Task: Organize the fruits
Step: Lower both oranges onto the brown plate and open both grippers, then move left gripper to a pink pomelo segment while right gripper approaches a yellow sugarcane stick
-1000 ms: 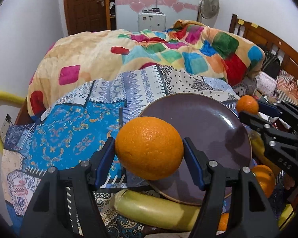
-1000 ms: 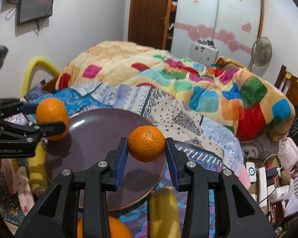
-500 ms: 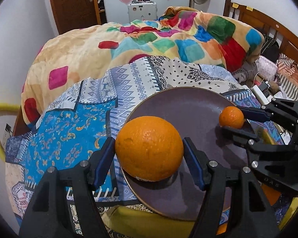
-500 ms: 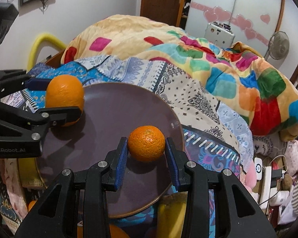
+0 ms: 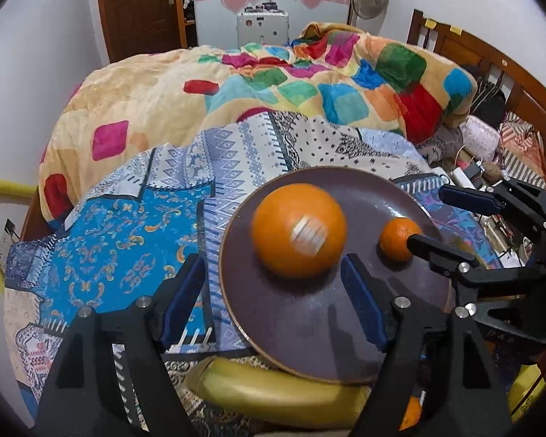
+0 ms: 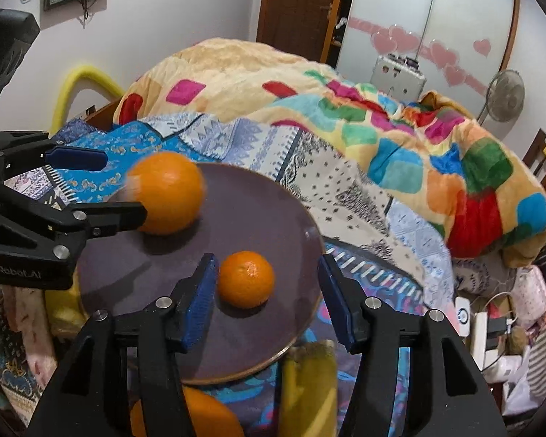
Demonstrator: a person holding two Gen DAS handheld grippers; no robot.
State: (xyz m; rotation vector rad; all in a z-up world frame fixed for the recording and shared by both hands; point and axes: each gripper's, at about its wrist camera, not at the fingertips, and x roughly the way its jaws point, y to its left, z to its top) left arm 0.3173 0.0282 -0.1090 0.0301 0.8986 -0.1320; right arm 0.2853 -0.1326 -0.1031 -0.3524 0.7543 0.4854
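On the bed, over a patterned blue cloth [image 5: 102, 240], we see our left gripper [image 5: 273, 287] with its jaws spread wide; they have just been opening, and nothing is pinched between them. The big orange [image 5: 297, 229] sits blurred on the dark plate [image 5: 309, 327] just ahead of the blue pads, clear of both. A banana [image 5: 273, 389] lies below the plate's near rim.

Further right on the same plate rests the small orange [image 6: 246, 279]. Our right gripper [image 6: 267, 298] stands around it with jaws parted, and they too have just been opening. The small orange lies close to the left pad, with a clear gap to the right pad; we cannot tell whether it touches the left one. From the right wrist view, the left gripper [image 6: 91, 189] reaches in from the side, one finger crossing in front of the big orange [image 6: 165, 193].

Beyond the plate, at the far right, a colourful quilt [image 6: 400, 153] covers the bed, and another orange [image 6: 196, 415] and a second banana [image 6: 311, 389] lie beneath the plate's near edge.
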